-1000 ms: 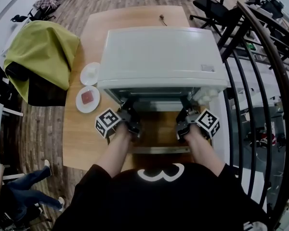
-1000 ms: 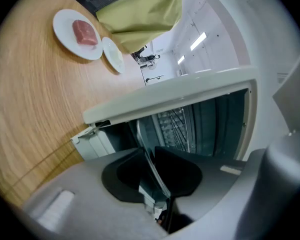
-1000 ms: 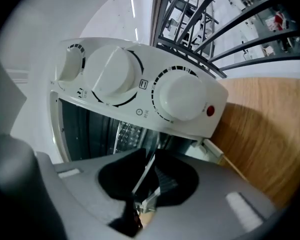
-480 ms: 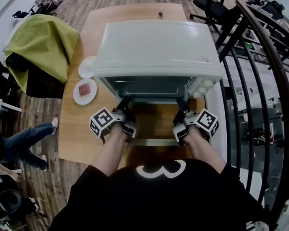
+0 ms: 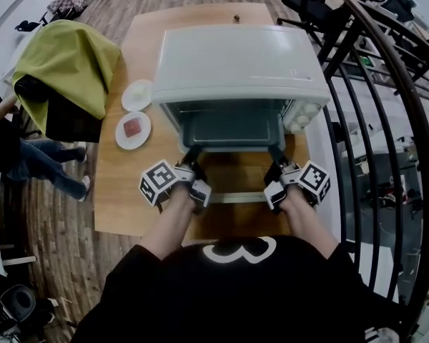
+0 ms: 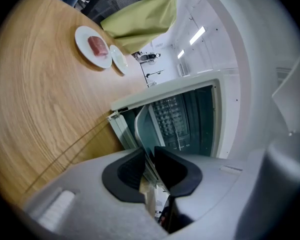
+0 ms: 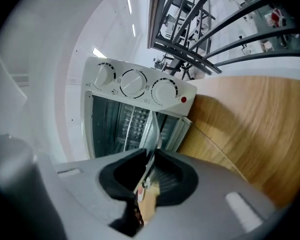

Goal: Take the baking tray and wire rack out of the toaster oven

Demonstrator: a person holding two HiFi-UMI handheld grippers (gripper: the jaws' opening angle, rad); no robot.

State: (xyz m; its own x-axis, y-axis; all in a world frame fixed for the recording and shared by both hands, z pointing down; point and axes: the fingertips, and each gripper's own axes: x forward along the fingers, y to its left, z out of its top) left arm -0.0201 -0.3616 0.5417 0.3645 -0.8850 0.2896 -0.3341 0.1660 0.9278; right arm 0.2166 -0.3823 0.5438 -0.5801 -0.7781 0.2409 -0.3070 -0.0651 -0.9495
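Head view: the dark grey metal baking tray juts partly from the white toaster oven, its front corners hidden under both tools. The left gripper and right gripper each pinch its thin rim, jaws narrow. A wire grid behind the tray is too dim to identify.

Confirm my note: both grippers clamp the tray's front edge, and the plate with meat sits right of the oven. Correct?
Not quite. The plate with meat sits left of the oven, as the head view shows. The left gripper and right gripper do clamp the tray by its front edge.
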